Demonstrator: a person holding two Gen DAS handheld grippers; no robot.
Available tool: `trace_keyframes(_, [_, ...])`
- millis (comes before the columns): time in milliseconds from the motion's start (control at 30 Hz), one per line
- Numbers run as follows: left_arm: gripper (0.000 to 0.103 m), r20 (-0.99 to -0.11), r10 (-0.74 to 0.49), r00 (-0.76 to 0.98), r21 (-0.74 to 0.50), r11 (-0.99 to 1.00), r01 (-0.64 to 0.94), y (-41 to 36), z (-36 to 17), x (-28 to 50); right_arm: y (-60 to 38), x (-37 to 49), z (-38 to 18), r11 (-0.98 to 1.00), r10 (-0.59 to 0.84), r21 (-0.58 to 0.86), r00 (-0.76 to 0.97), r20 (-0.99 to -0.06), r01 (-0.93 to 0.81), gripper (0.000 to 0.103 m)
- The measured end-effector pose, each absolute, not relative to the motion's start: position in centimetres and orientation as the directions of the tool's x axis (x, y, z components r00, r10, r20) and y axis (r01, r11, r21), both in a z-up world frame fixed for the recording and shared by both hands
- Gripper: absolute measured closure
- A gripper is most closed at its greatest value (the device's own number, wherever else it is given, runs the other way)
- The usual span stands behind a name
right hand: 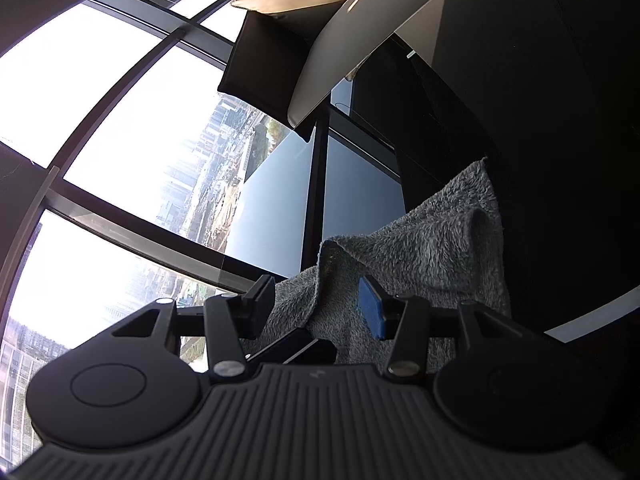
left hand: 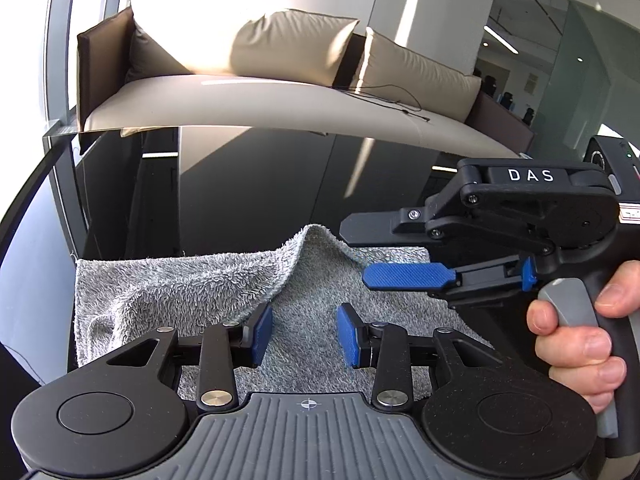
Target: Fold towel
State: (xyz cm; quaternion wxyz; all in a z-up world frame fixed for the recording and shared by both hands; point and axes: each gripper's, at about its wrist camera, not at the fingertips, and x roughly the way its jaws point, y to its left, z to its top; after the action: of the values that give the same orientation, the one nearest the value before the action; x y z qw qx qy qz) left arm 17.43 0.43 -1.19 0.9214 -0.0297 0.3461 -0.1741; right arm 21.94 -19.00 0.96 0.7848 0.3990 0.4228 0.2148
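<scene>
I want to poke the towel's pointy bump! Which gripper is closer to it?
Right. The right gripper sits just beside the bump; the left gripper is farther back, over the flat towel.

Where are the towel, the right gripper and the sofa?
towel point(left hand: 168, 280): left wrist view, on the folded-over flap.
right gripper point(left hand: 360, 252): left wrist view, midway between its fingertips.
sofa point(left hand: 248, 100): left wrist view, on the seat cushion.
</scene>
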Motion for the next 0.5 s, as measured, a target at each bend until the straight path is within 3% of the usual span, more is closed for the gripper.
trace_keyframes(167, [0.069,-0.627,-0.298,0.720,-0.153,0.953,0.261,1.0,-1.3,18.1,-19.4,21.5,0.6,0.605,0.634,0.794,0.566,-0.527,0.060,0.054])
trace_keyframes(500, [0.069,-0.606,-0.212,0.767,-0.116,0.977,0.178,2.9,-0.6,18.7,-21.9,22.3,1.1,0.606,0.537,0.793,0.701,-0.469,0.067,0.054])
